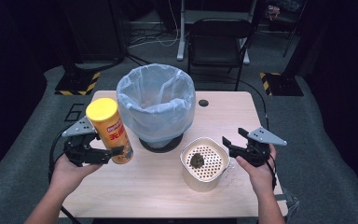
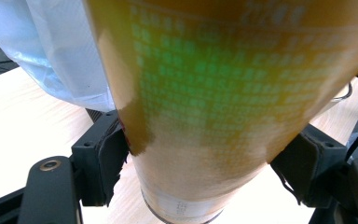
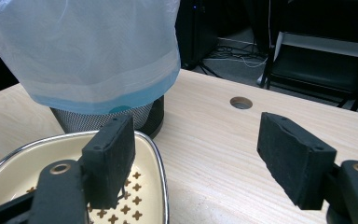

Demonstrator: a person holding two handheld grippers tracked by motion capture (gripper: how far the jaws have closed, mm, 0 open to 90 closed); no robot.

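The can (image 1: 110, 130) is a tall cardboard-looking tube with a smooth yellow plastic lid, its glossy orange wrapper printed with red characters. It stands tilted on the left side of the surface (image 1: 158, 186), top leaning away from the bin, and the left tongs (image 1: 106, 154) are clamped on its lower body. In the left gripper view the black pads press either flank of the can (image 2: 205, 116), whose printed wall shows blurred rows of green text above a pale band at the base.

Just beside it, at the middle of the surface, stands the bin (image 1: 156, 103), a round black mesh basket lined with a thin, crinkled, pale blue bag folded down over the rim. Something pale lies inside at the bottom, too faint to name.

In front of the bin, to the right, sits the tub (image 1: 204, 163), a cream, rounded-square container with a shiny metal rim and a perforated insert of small cross-shaped holes. A dark lump (image 1: 197, 161) rests on that insert.

The right tongs (image 1: 235, 141) hang just beside the tub's right edge, spread wide with nothing between them, matte black blocky pads apart over pale wood grain. A round hole (image 1: 203, 102) pierces the surface behind.
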